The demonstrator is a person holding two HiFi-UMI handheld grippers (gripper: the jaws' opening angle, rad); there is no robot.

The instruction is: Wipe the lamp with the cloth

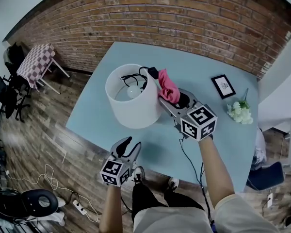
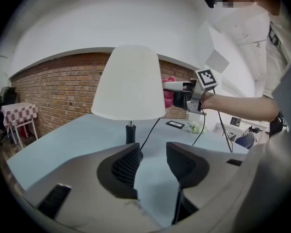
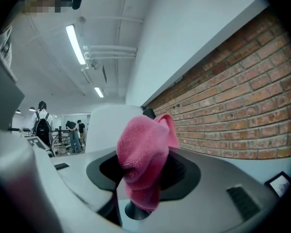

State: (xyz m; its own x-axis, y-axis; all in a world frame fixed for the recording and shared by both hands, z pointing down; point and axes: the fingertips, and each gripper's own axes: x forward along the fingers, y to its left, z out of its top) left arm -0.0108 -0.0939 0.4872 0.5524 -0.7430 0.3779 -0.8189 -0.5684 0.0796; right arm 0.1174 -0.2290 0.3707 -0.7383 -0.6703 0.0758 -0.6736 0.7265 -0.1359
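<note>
A lamp with a white shade point(image 1: 131, 98) stands on the light blue table point(image 1: 97, 125); its bulb shows from above. My right gripper point(image 1: 170, 98) is shut on a bunched pink cloth point(image 1: 168, 87), and the cloth is right beside the shade's right rim. In the right gripper view the cloth point(image 3: 143, 157) fills the gap between the jaws, with the shade point(image 3: 106, 127) just behind it. My left gripper point(image 1: 127, 147) is open with nothing in it at the table's near edge. It points at the lamp's stem point(image 2: 131, 132), and its view shows the shade point(image 2: 131, 84) and the cloth point(image 2: 169, 93).
A small framed picture point(image 1: 223, 86) and a bunch of white flowers point(image 1: 240, 111) lie at the table's right side. The lamp's black cord point(image 1: 186, 154) runs across the table towards me. A brick wall stands behind. A checkered table point(image 1: 36, 64) and a power strip point(image 1: 80, 208) are at the left.
</note>
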